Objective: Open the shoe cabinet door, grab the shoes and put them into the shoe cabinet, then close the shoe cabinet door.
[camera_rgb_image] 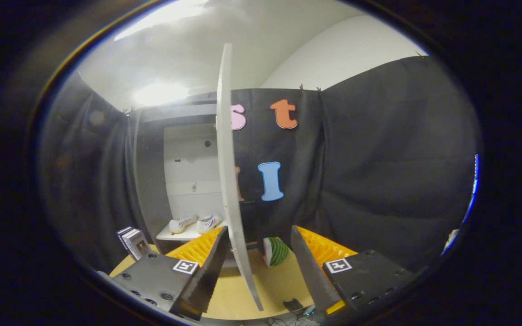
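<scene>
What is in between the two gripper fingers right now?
In the gripper view, the open cabinet door stands edge-on between the spread fingers of the gripper. Neither finger presses on it. The shoes sit inside the cabinet beyond.

the camera rides on the gripper (258, 253), low over the table (238, 294). it looks forward along both fingers, very near the open door (230, 172) at 12 o'clock, edge-on.

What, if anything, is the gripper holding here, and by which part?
Nothing is held. The gripper is open, with the edge of the cabinet door standing between its fingers without either pressing on it.
</scene>
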The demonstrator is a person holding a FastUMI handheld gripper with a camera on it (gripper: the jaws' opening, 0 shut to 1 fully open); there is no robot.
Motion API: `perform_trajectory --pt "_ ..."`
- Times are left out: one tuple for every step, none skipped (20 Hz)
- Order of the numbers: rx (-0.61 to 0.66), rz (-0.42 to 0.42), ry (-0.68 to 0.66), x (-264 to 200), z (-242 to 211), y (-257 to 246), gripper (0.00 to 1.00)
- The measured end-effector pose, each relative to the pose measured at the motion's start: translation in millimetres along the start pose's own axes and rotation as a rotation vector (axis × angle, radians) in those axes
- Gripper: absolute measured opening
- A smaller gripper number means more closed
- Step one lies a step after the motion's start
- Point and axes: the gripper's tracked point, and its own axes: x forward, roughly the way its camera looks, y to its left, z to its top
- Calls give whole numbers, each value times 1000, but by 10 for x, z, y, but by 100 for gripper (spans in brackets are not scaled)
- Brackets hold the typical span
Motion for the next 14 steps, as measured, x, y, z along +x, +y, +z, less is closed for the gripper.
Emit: perform_trajectory --pt "-8 4 2 109 6 -129 86" --pt "-14 9 4 227 17 -242 86" --pt "-18 18 2 351 28 -308 86" --pt "-23 25 -4 489 54 -382 86" --pt "-28 28 -5 680 24 -422 87" --pt "-28 32 -6 837 9 -478 87" --pt "-20 42 -7 997 0 -497 88" --pt "-7 51 -5 1172 -30 -482 88" --pt "7 62 -1 1362 -56 -490 88" --pt "20 69 10 1530 -80 -513 89" --pt "30 82 22 1702 -132 -508 89" --pt "37 96 32 1807 -164 -471 90" --pt "43 113 36 1858 -172 -410 90" --pt "42 130 38 1896 -185 -339 91"
